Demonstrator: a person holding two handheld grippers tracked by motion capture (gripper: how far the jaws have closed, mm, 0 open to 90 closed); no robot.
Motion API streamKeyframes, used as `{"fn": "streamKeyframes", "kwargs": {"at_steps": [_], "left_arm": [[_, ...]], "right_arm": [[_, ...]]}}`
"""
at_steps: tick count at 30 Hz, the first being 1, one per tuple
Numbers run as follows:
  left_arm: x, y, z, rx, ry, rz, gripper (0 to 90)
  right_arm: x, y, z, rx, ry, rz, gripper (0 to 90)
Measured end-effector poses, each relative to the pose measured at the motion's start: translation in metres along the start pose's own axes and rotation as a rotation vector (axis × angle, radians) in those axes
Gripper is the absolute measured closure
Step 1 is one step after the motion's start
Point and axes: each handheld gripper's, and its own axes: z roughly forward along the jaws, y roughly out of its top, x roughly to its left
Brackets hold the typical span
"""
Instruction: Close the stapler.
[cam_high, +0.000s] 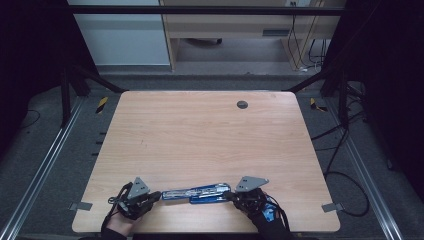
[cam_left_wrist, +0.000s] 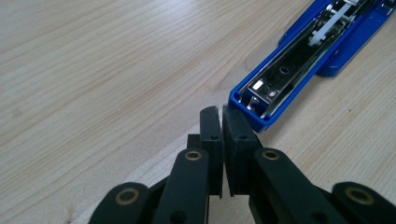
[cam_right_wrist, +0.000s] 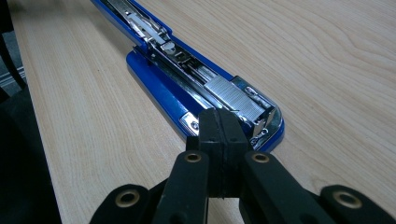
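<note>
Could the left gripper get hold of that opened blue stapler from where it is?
Probably yes: the left gripper sits right at the stapler's near end, nothing between them, but its jaws are shut and would need opening first.

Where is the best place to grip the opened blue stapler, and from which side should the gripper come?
Probably the long blue top arm, folded out flat on the table. Come from above with the jaws across its narrow width: its straight parallel sides suit them, while the open channel ends look awkward.
</note>
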Motion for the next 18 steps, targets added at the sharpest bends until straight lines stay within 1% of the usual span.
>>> {"fn": "streamKeyframes", "kwargs": {"at_steps": [5,7,11,14,17,18], "left_arm": [[-0.001,-0.0001,0.0036,0.025,0.006,0.008,86.8],[-0.0025,0.0001,0.0052,0.031,-0.004,0.014,86.7],[-0.0074,0.0017,0.006,0.02,-0.019,0.037,86.5],[-0.0086,0.0022,0.0044,-0.001,-0.025,0.037,86.5],[-0.0065,0.0025,0.0025,-0.013,-0.027,0.023,86.5],[-0.0062,0.0027,0.0015,-0.024,-0.026,0.018,86.6]], "right_arm": [[-0.0006,0.0001,0.0011,0.003,-0.003,0.004,90.0],[-0.0002,0.0001,0.0014,0.008,-0.005,0.001,90.0],[-0.0002,-0.0002,0.0026,0.014,-0.008,-0.002,90.0],[0.0001,-0.0003,0.003,0.022,-0.009,0.0,90.0],[0.0001,-0.0005,0.0033,0.024,-0.008,-0.001,90.0],[0.0,-0.0005,0.0033,0.024,-0.008,-0.001,90.0]]}}
